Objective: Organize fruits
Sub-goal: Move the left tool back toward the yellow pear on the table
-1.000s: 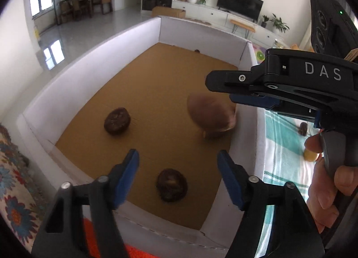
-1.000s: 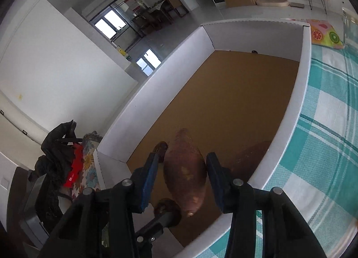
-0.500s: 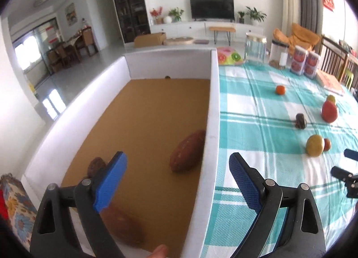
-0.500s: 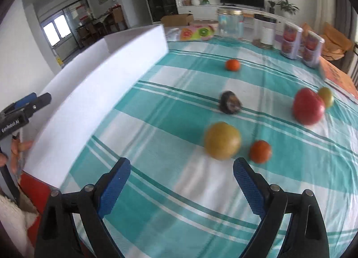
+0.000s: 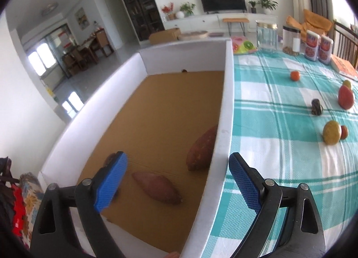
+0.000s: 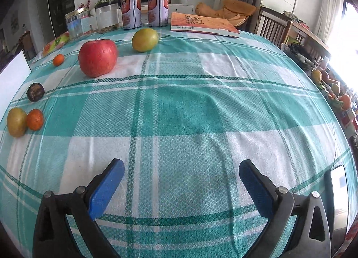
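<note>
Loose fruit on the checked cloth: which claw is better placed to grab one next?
Right, probably. The right claw is open over the cloth facing the red apple; the left claw straddles the white box wall.

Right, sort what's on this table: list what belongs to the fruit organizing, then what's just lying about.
Belongs to the job:
red apple
yellow-green fruit
small orange
dark round fruit
yellow fruit touching a tangerine
white-walled box

Just lying about:
two cans
orange book
glass jars
fruit-print pouch
</note>
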Tool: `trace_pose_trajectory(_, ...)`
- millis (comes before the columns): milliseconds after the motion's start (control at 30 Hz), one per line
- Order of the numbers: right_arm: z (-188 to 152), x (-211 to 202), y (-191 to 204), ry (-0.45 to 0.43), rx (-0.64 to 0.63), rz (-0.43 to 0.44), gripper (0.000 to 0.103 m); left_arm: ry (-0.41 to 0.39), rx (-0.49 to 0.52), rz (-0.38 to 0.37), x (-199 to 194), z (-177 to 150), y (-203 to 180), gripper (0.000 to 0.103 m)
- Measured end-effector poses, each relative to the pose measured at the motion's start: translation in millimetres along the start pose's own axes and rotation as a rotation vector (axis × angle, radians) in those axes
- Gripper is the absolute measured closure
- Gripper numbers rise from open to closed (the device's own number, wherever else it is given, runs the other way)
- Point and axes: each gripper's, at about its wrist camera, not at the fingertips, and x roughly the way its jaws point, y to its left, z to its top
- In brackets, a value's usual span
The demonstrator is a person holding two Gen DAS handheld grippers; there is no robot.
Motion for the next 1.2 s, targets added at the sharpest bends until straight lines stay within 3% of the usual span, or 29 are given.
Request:
trace_pose_trajectory(100, 0.2, 2.2, -5.3, 0.003, 0.035, 0.036, 0.0, -0.244, -0.028, 0.17, -48.4, 2.9, -10.2, 0.008)
trace_pose_trajectory(133, -0.8, 1.4, -4.4, 0.003, 0.035, 0.033, 0.0, -0.302, -0.034, 0.163, -63.0, 3.1, -16.1, 0.005)
trace_pose_trajectory(200, -0.3, 1.7, -0.1, 0.007, 0.024, 0.018, 0.0, -0.342, -0.025, 0.086, -80.9, 4.0, -33.8, 0.004)
trace_pose_trajectory(267, -0.6, 1.8, 0.3, 0.007, 0.026, 0.017, 0.0, -0.302, -0.002, -0.035, -83.4, 3.0, -57.2, 0.003)
trace_pose_trajectory(433, -0.4, 2.6, -0.3, 0.007, 0.027, 0.018, 0.0, -0.053, 0.048, -0.373, -42.7, -21.9, -129.9, 0.003)
trace_pose_trajectory(533, -0.2, 2.6, -0.5, 0.007, 0.027, 0.018, 0.0, 0.054, 0.097, -0.489, -16.2, -40.8, -167.5, 0.003)
trace_pose_trajectory(667, -0.2, 2.6, -0.5, 0.007, 0.027, 0.018, 0.0, 0.127, 0.139, -0.517, 3.0, -58.0, -196.8, 0.004)
trace_pose_trajectory(1200, -0.5, 2.8, -0.5, 0.006, 0.027, 0.019, 0.0, 0.131, 0.158, -0.529, 5.5, -60.8, -200.4, 0.002)
